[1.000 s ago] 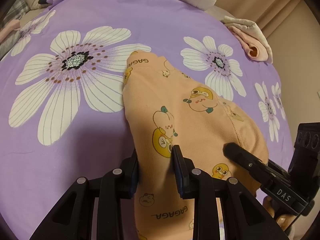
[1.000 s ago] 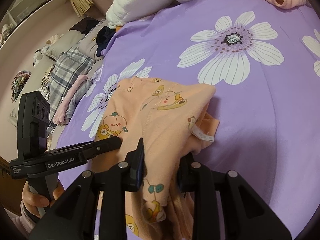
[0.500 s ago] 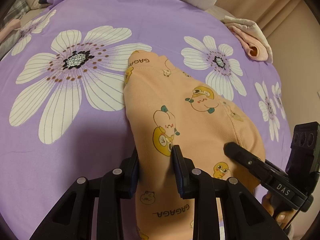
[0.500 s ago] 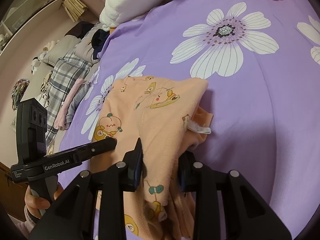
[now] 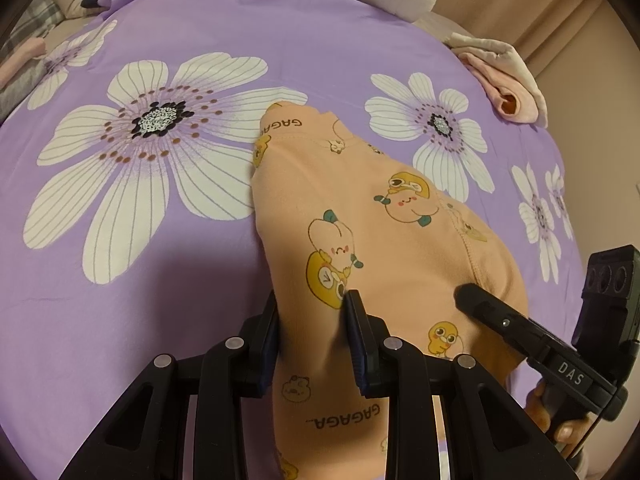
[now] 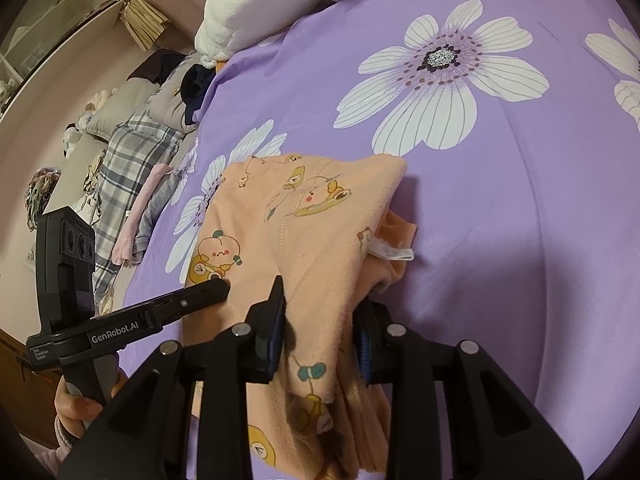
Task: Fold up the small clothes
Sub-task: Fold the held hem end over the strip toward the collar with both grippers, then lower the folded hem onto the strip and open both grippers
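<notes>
A small peach garment (image 5: 360, 216) printed with cartoon fruit and ducks lies on the purple flowered bedspread (image 5: 120, 300), its far end resting just beside a big white flower (image 5: 156, 120). The left gripper (image 5: 312, 320) is clamped on the garment's near edge, cloth bunched between its pads. The right gripper (image 6: 320, 312) pinches a thicker gathered fold of the same garment, next to a white care label (image 6: 394, 252). Beyond the garment, by the bedspread's far edge, sits a pink folded bundle (image 5: 504, 92).
</notes>
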{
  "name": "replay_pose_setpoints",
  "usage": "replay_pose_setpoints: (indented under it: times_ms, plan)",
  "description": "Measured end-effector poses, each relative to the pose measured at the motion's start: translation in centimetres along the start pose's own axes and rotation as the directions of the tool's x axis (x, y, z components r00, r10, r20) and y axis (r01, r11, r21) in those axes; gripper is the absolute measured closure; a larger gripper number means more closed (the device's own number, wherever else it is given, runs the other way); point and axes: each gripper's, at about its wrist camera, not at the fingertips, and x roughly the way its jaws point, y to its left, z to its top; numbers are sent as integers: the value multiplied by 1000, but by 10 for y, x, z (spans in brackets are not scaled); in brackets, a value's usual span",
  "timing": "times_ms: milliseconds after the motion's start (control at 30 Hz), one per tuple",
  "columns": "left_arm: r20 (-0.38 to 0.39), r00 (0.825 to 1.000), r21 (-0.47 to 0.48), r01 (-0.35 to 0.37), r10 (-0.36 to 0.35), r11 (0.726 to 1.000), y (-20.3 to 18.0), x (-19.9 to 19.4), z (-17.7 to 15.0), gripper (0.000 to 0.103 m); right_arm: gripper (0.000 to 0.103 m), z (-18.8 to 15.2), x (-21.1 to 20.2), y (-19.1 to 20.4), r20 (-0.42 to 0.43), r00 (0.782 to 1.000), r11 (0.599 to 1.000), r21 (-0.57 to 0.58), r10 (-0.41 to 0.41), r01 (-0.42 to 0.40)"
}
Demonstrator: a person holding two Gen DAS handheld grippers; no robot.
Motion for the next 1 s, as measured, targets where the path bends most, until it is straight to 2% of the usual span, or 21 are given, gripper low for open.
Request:
replay_pose_setpoints:
  times_ms: [1000]
  plan:
    - [18, 999, -11, -47, 47, 999, 8, -17, -11, 73, 73, -1, -9, -6, 9, 1000, 1000, 14, -23, 22]
